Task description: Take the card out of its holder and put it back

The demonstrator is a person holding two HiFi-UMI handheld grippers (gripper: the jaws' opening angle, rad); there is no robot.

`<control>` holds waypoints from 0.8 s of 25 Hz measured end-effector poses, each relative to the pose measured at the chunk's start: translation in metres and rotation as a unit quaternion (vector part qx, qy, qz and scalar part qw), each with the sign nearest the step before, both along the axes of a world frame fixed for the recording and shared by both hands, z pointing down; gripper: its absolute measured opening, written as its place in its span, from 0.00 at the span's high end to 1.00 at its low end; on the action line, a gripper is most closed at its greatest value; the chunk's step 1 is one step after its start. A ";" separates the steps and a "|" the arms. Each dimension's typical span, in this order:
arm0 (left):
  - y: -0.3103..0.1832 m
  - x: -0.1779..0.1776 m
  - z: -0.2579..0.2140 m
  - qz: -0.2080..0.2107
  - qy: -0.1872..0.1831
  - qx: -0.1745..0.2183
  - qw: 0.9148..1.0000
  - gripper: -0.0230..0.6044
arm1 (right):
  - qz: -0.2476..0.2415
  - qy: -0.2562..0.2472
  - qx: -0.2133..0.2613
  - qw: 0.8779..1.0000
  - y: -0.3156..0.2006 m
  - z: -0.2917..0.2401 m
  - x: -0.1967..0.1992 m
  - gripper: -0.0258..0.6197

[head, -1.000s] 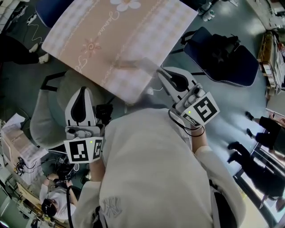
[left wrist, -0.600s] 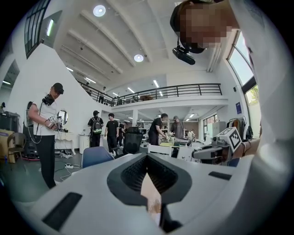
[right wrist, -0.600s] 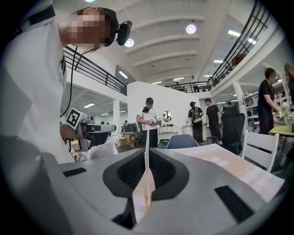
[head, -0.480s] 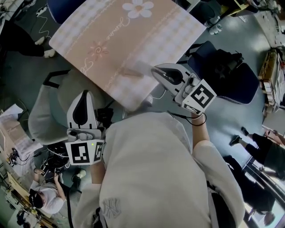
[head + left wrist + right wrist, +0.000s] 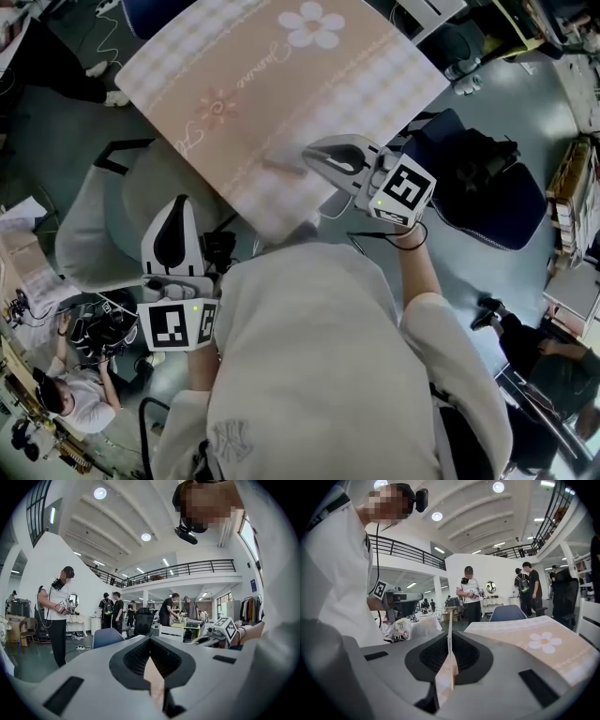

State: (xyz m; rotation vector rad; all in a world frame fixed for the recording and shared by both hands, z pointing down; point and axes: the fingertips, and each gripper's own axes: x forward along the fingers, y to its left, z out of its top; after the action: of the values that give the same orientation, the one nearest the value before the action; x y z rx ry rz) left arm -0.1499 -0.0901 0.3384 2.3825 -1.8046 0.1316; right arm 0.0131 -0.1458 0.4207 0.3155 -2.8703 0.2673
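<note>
My right gripper (image 5: pixel 307 156) reaches over the near corner of the table (image 5: pixel 244 84), which has a pink checked cloth printed with a flower. It is shut on a thin, partly clear sheet (image 5: pixel 284 157); I cannot tell whether this is the card or its holder. In the right gripper view the sheet (image 5: pixel 450 634) stands edge-on, pinched between the jaws of the right gripper (image 5: pixel 450 644). My left gripper (image 5: pixel 178 201) points upward beside my body, off the table and over a grey chair. Its jaws meet with nothing in them, as the left gripper view (image 5: pixel 150 640) also shows.
A grey chair (image 5: pixel 94 234) stands at the table's left corner. A dark blue chair with a black bag (image 5: pixel 478 183) stands on the right. People stand and sit around the hall, one on the floor at lower left (image 5: pixel 66 403). Cables lie on the floor.
My right gripper has moved left and further over the table, carrying the thin sheet. The left gripper has stayed where it was.
</note>
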 end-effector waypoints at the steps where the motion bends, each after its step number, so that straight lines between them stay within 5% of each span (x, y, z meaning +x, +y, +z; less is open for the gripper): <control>1: -0.001 0.000 0.000 -0.003 -0.001 -0.001 1.000 0.96 | -0.009 0.000 -0.004 1.000 -0.002 0.003 -0.001 0.91; 20: -0.013 0.013 0.004 -0.007 -0.005 -0.012 1.000 0.96 | -0.043 0.013 -0.018 0.999 -0.014 0.031 -0.004 0.91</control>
State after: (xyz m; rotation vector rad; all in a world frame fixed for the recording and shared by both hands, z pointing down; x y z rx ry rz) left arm -0.1365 -0.1035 0.3426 2.3572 -1.8142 0.1636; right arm 0.0092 -0.1594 0.4517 0.1877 -2.8414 0.2954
